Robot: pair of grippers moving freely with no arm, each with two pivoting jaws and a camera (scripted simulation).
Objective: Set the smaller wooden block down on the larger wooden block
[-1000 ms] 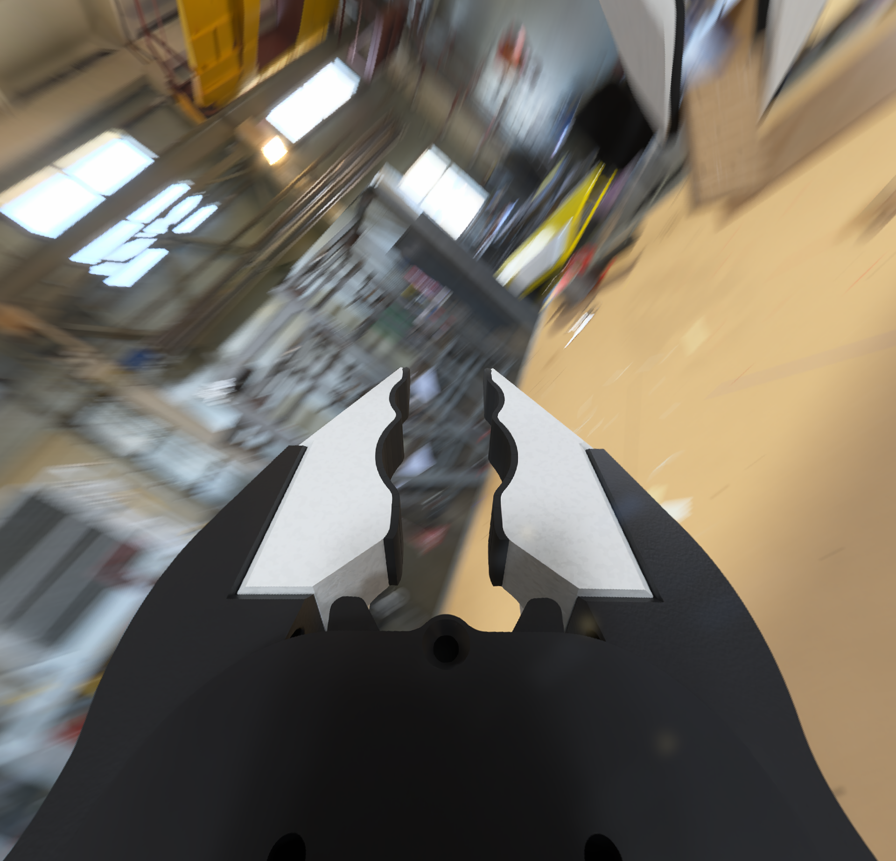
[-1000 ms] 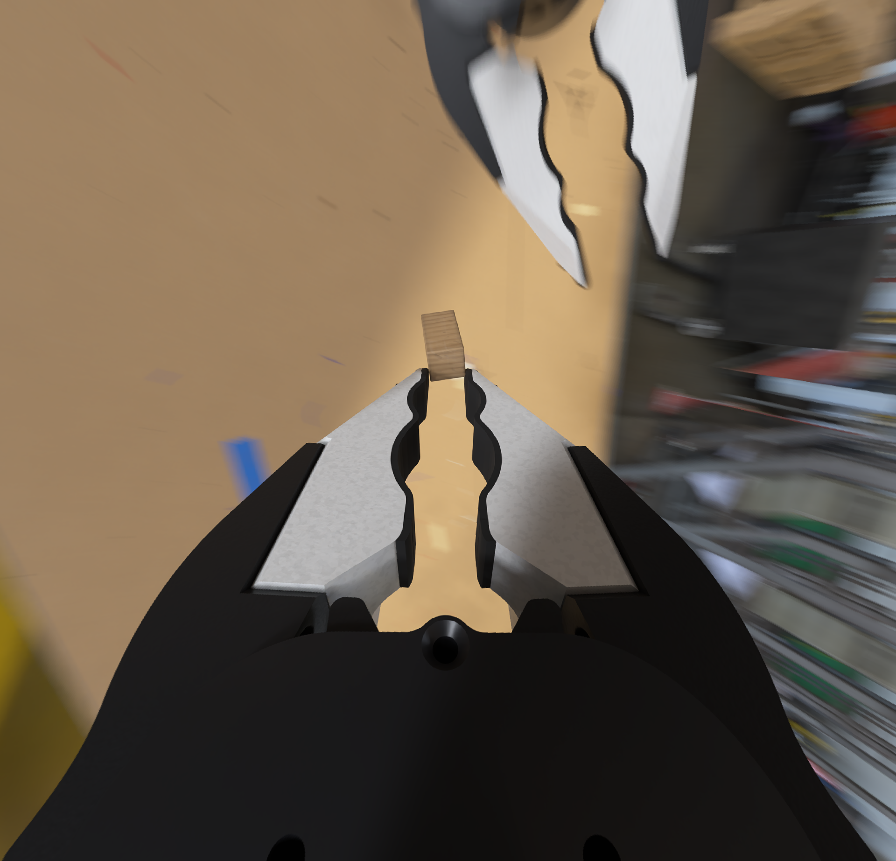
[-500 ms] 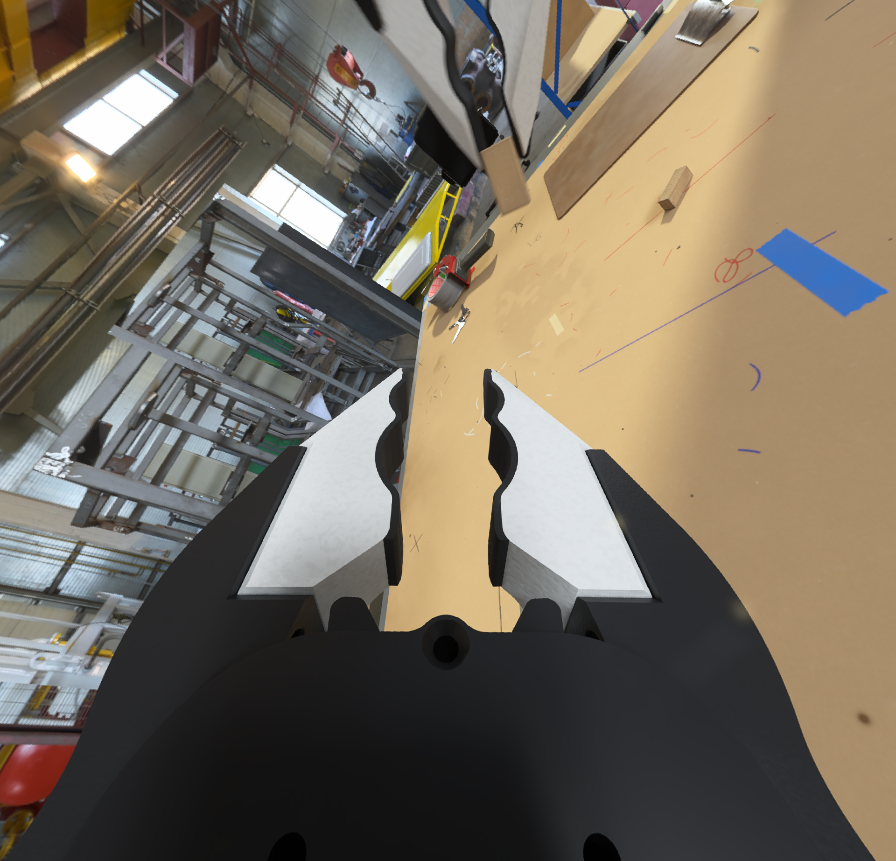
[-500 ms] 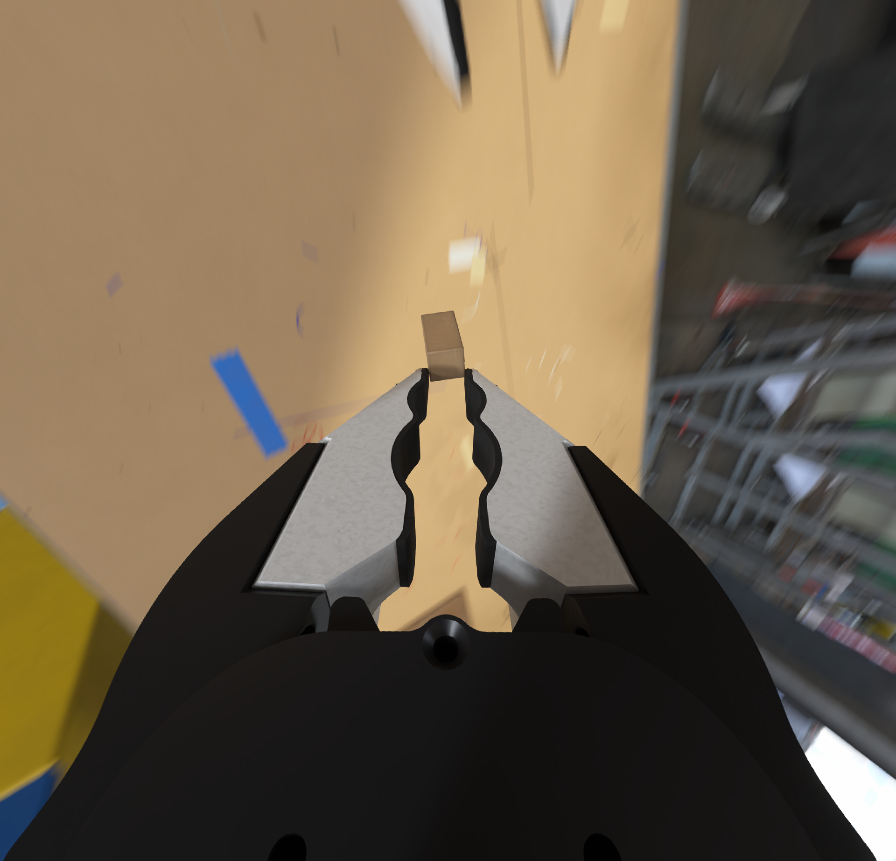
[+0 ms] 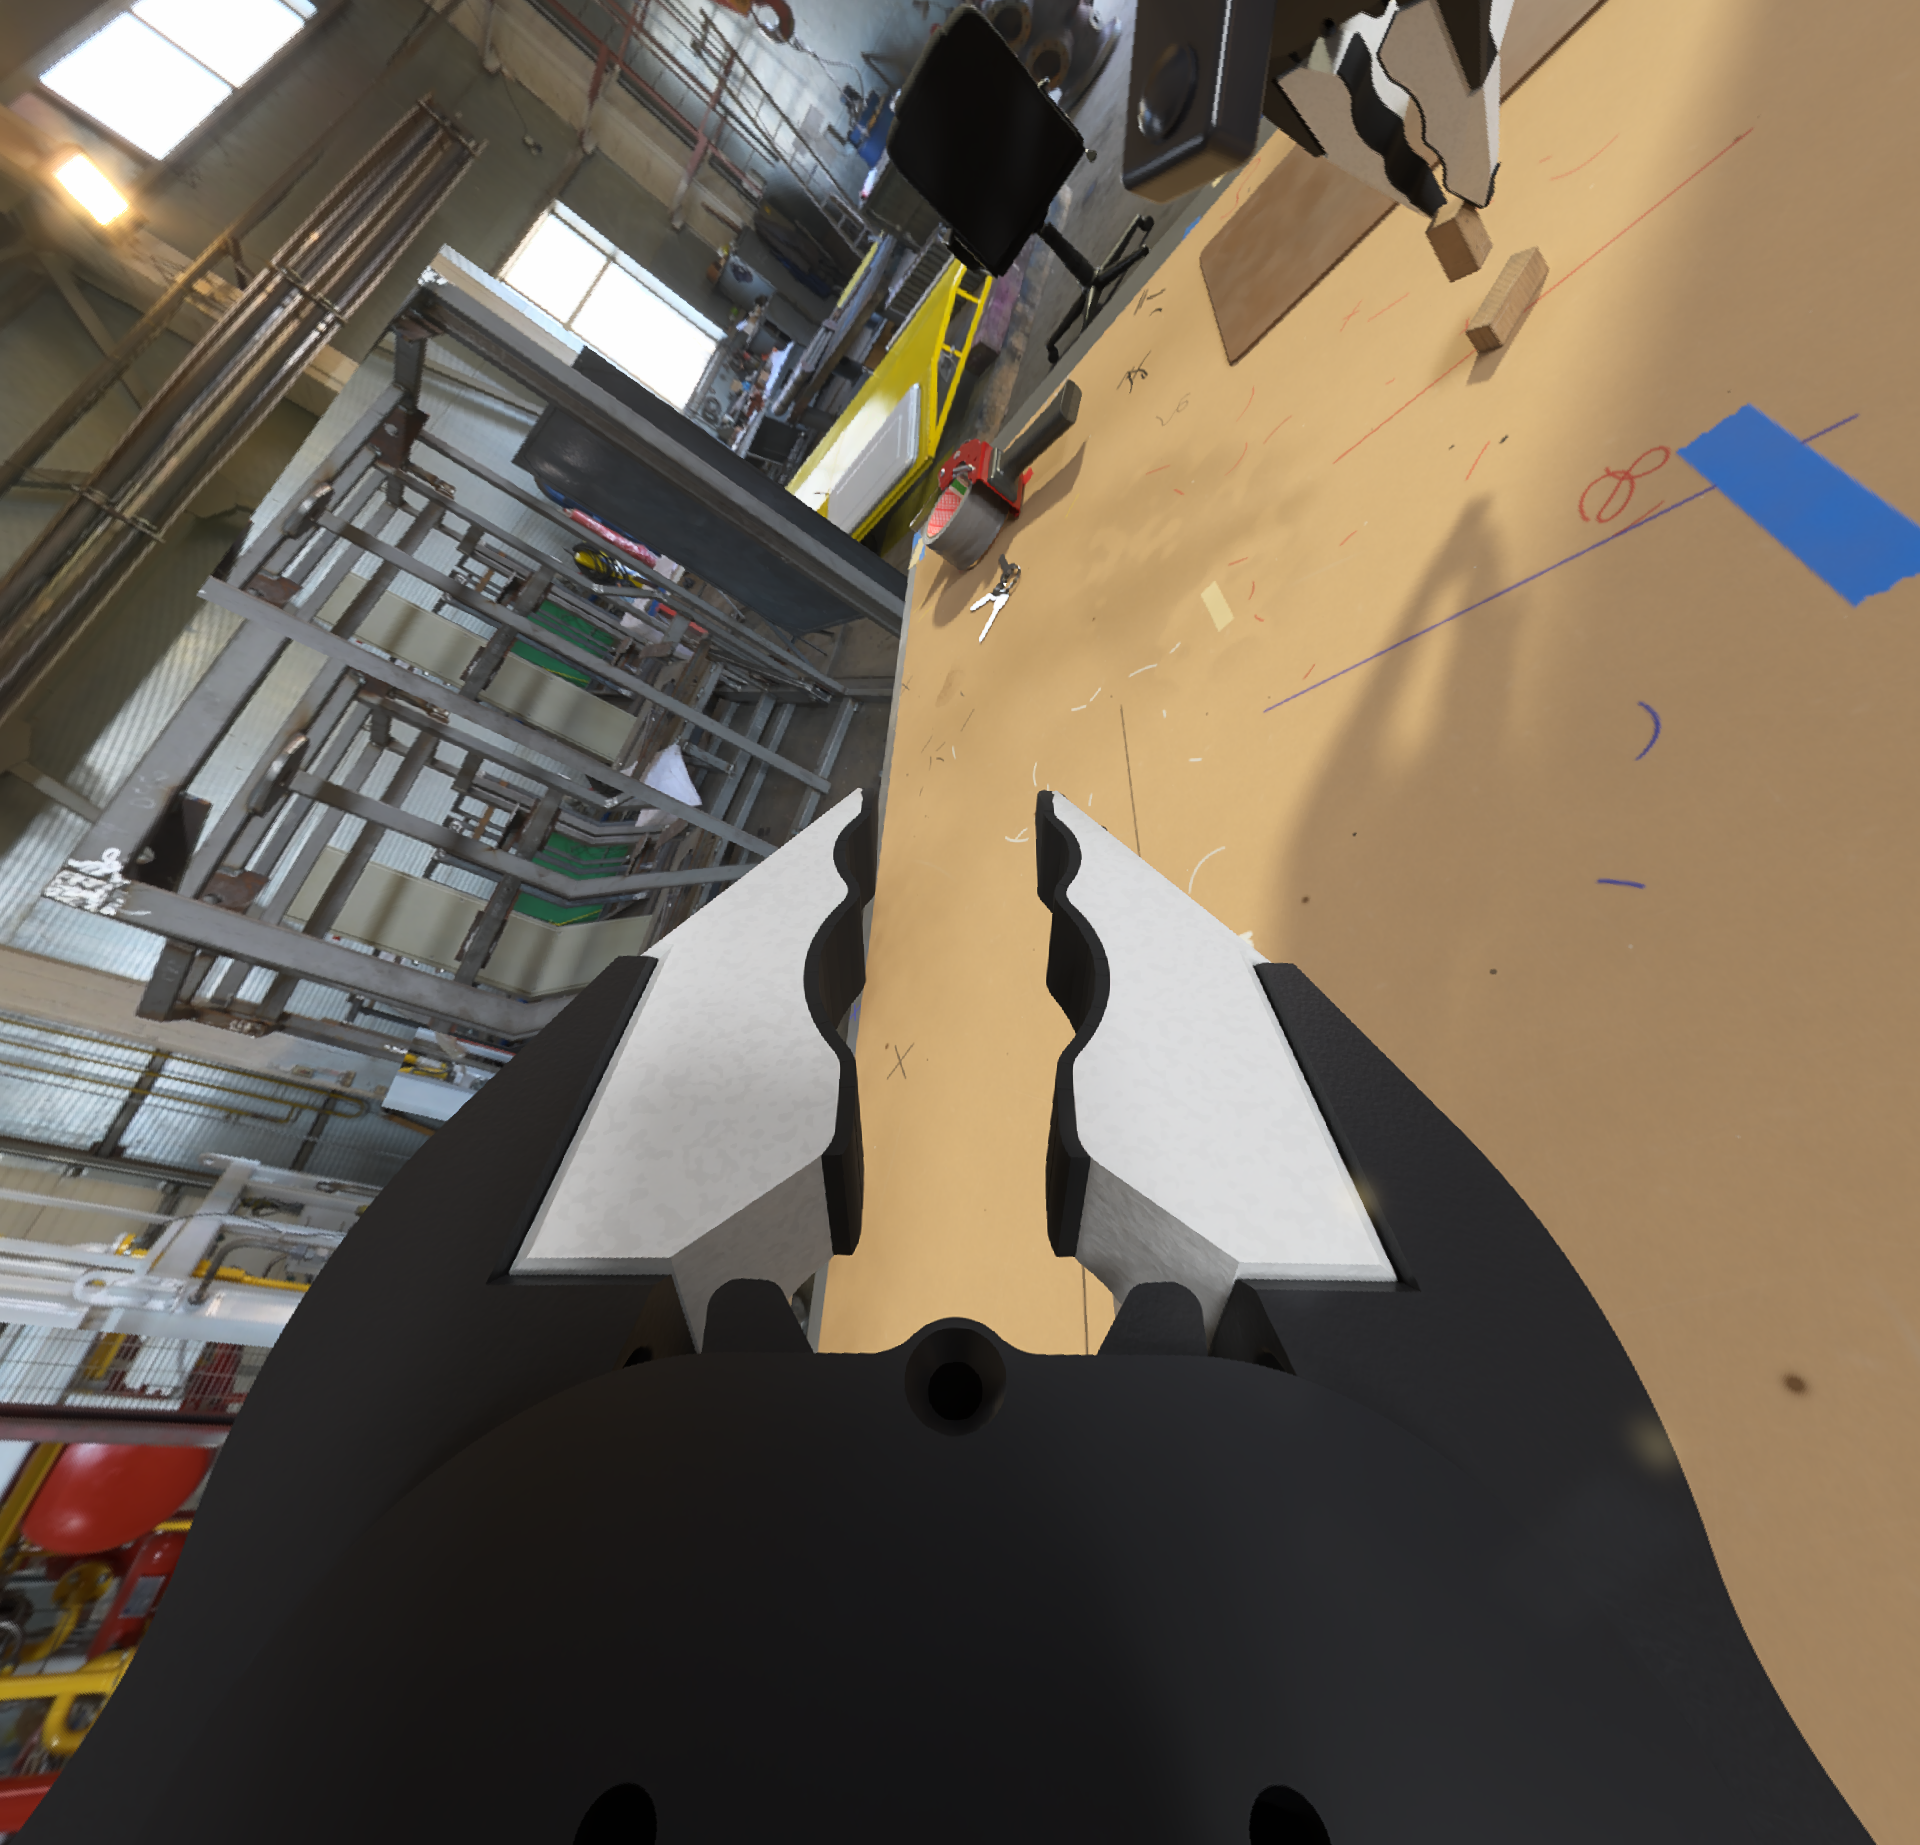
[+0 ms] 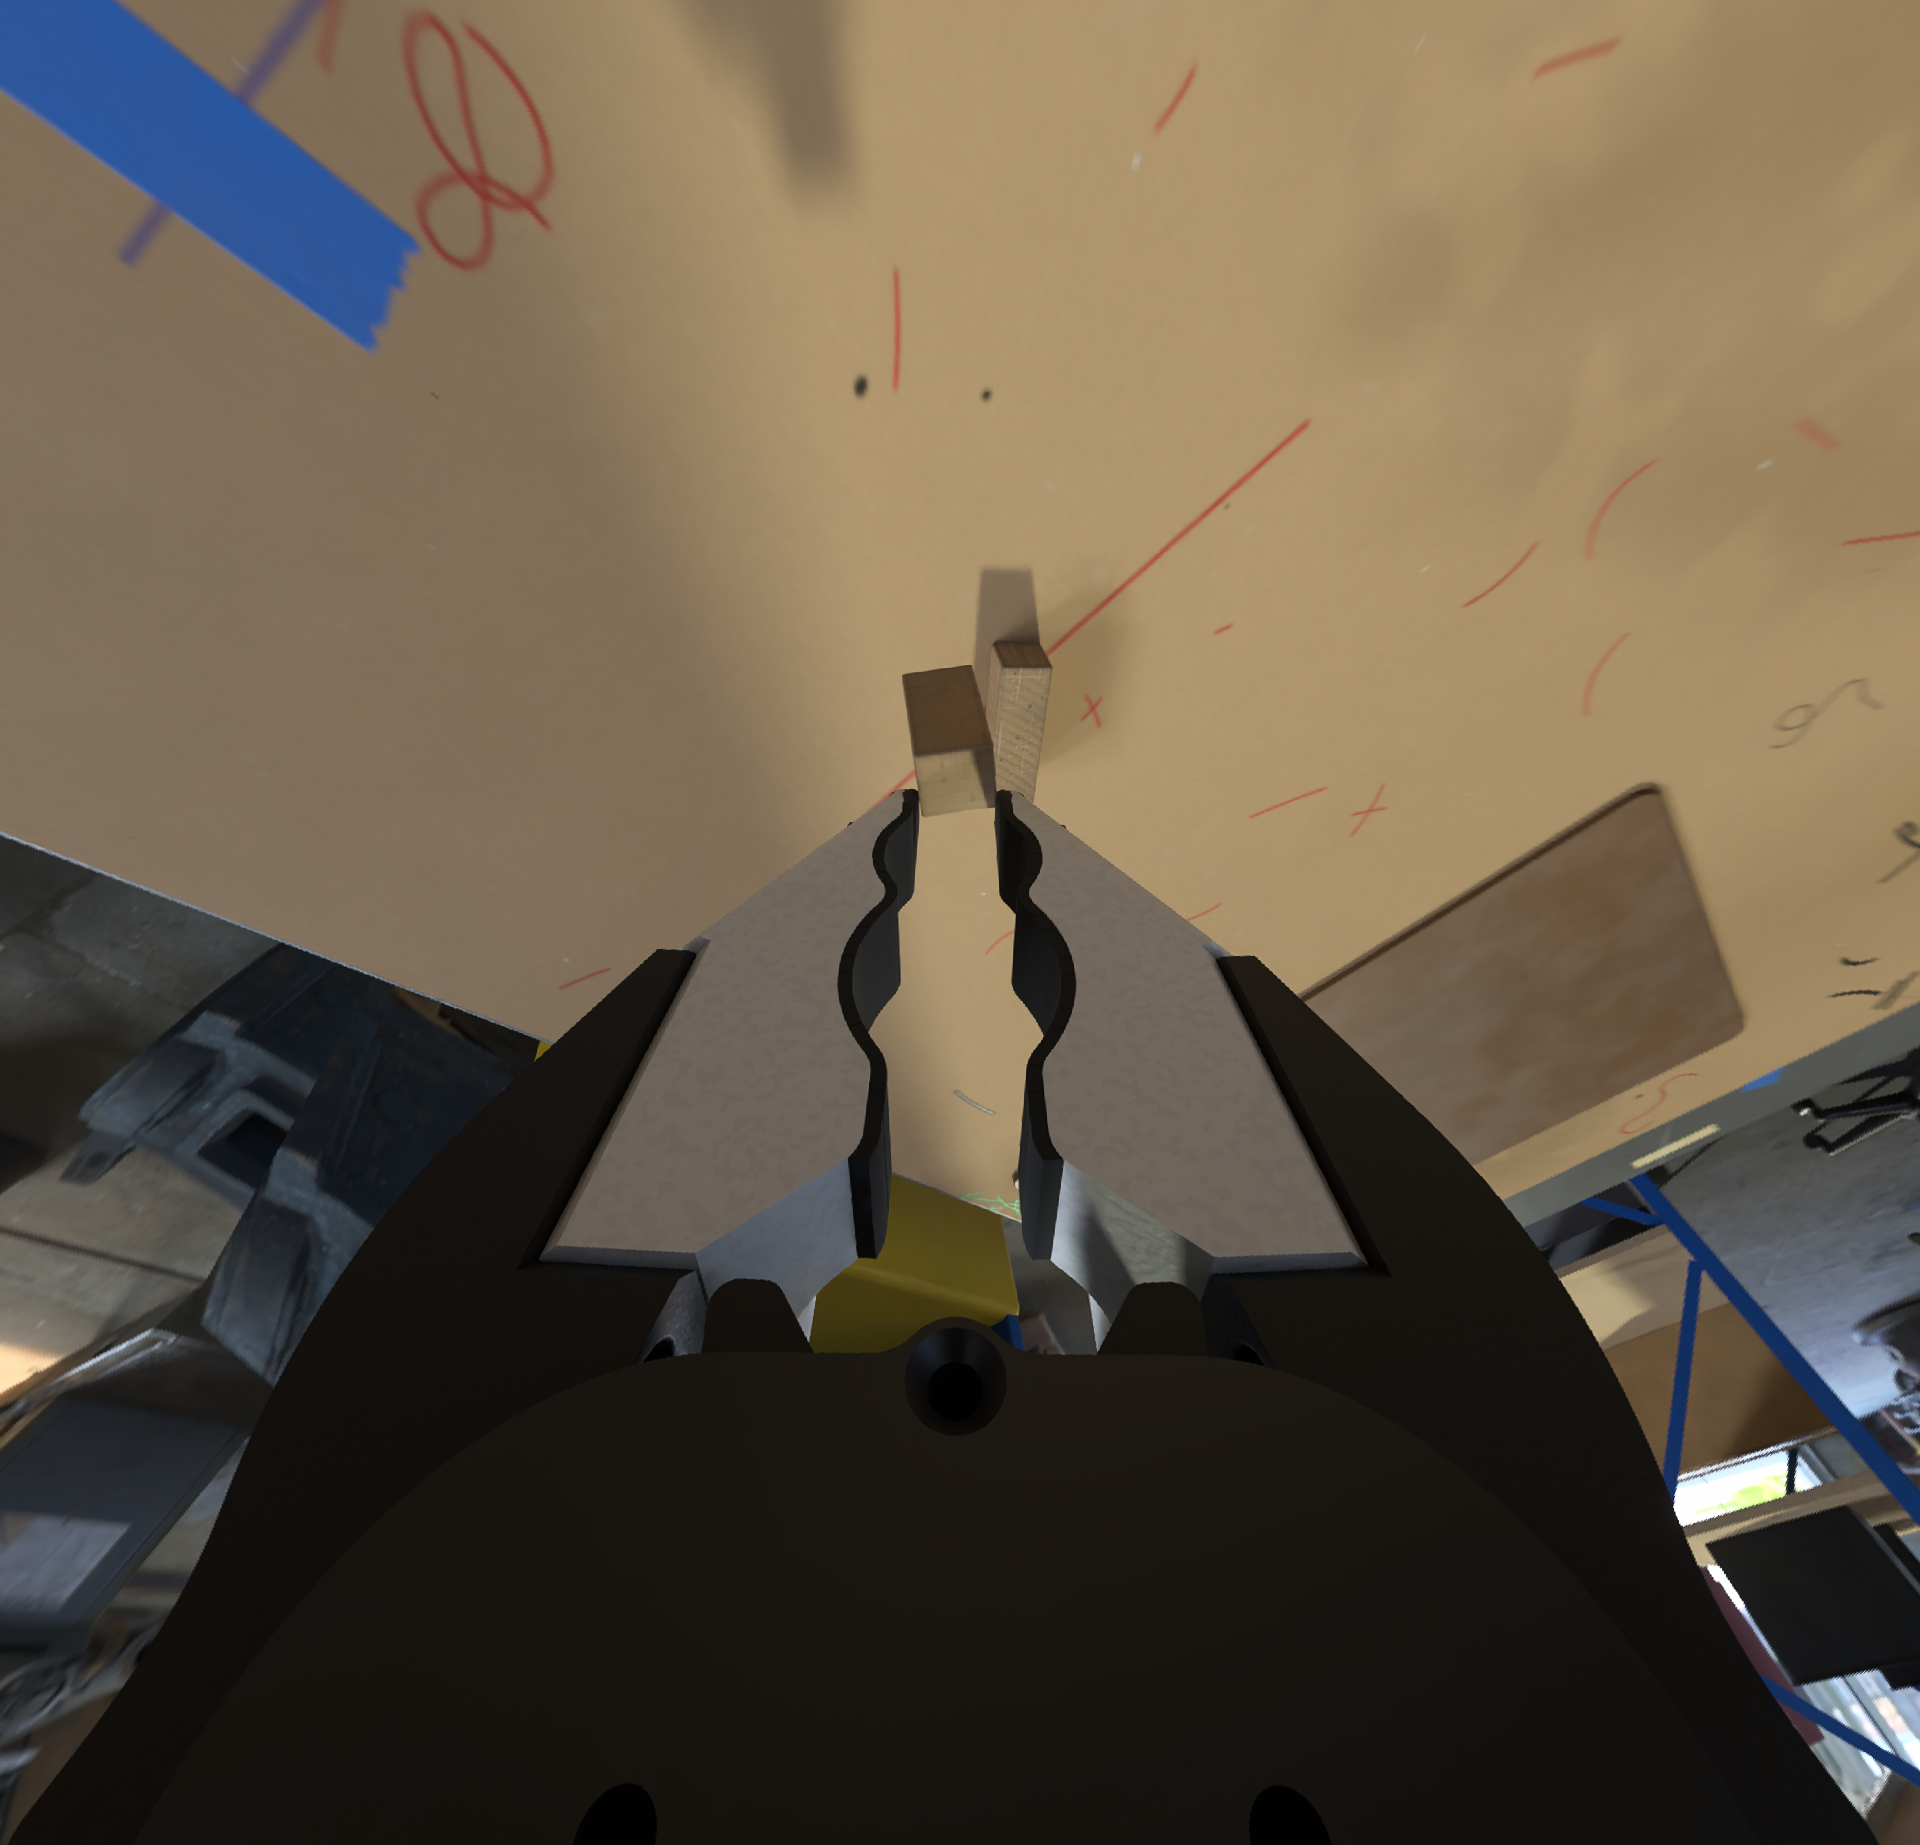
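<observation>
My right gripper [image 6: 956, 803] is shut on the smaller wooden block [image 6: 945, 741], pinched at its fingertips. The larger wooden block [image 6: 1020, 715] lies on the tan table just beyond it and slightly to the right. In the left wrist view the right gripper [image 5: 1460, 203] hangs at the top right with the small block [image 5: 1460, 242] held a little above the table, up and left of the larger block [image 5: 1507, 312]. I cannot tell whether the two blocks touch. My left gripper [image 5: 953, 808] is open and empty, far from both blocks, near the table's left edge.
A strip of blue tape [image 5: 1808, 502] is stuck on the table, also seen in the right wrist view [image 6: 208, 143]. A thin brown board [image 6: 1538, 974] lies beside the blocks. A red and grey tape dispenser [image 5: 977, 507] and a small metal tool [image 5: 997, 595] lie by the table edge.
My right gripper has carried the small block across the table until it is next to the larger block. My left gripper stays open; its view has shifted slightly and steadied.
</observation>
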